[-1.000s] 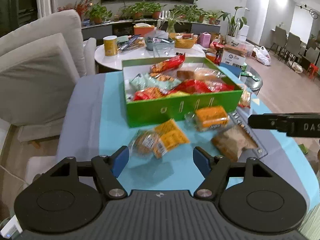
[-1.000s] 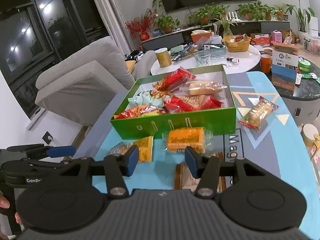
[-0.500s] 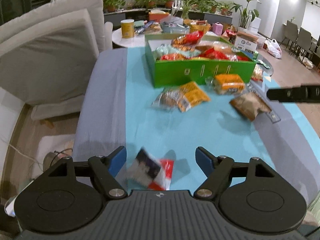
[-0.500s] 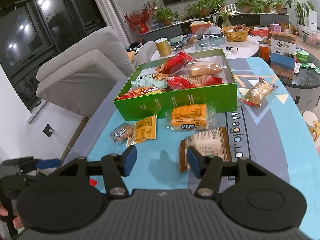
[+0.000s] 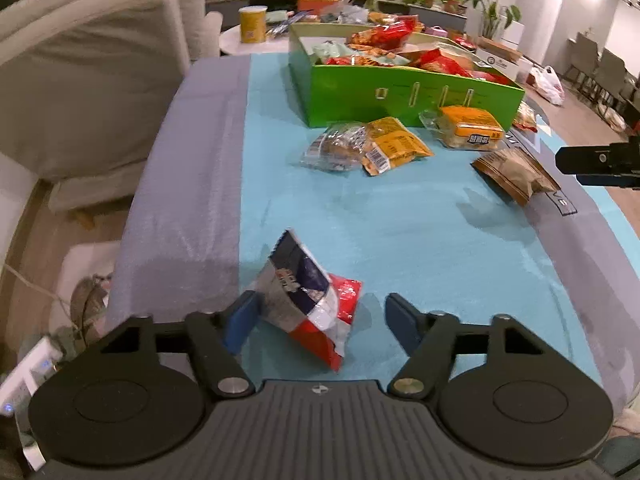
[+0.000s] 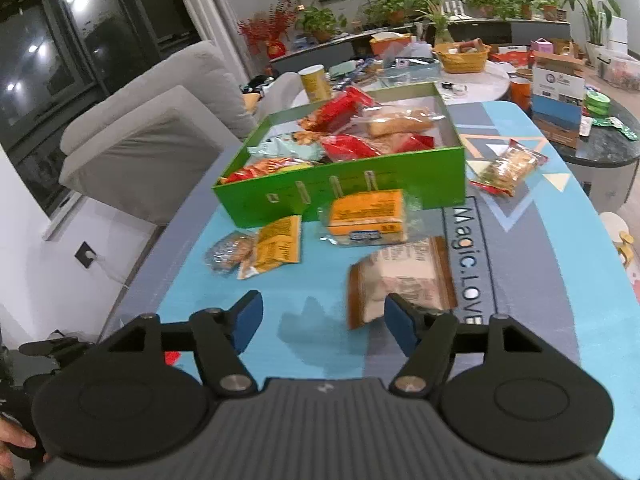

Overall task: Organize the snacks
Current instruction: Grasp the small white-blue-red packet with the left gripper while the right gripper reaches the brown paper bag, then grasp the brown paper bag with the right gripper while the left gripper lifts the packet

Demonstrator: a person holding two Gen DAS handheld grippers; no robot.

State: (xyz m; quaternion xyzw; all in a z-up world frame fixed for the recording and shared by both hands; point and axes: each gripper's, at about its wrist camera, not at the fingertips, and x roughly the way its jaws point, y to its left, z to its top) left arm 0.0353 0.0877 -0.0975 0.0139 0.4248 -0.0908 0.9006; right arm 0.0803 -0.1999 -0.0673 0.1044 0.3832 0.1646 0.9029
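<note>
A blue, white and red snack packet (image 5: 308,300) lies near the front edge of the blue tablecloth, between the jaws of my left gripper (image 5: 322,324). Those jaws are closing; the left pad (image 5: 240,320) is against the packet, the right pad stands apart. My right gripper (image 6: 324,320) is opening over bare cloth, with a brown packet (image 6: 400,276) just beyond its right finger. Further back stands the green box (image 6: 360,184), full of snacks. In front of it lie an orange packet (image 6: 366,216), a yellow packet (image 6: 278,246) and a clear cookie packet (image 6: 228,250).
A cracker packet (image 6: 506,166) lies right of the box. A grey sofa (image 5: 92,80) runs along the table's left side. Behind are a round white table (image 6: 480,80) with a yellow can (image 6: 316,80) and a dark side table (image 6: 600,144) with a carton.
The left gripper dropped and pulled back to the near table edge; the blue, white and red packet came between its jaws, which narrowed. The right gripper's jaws widened.
</note>
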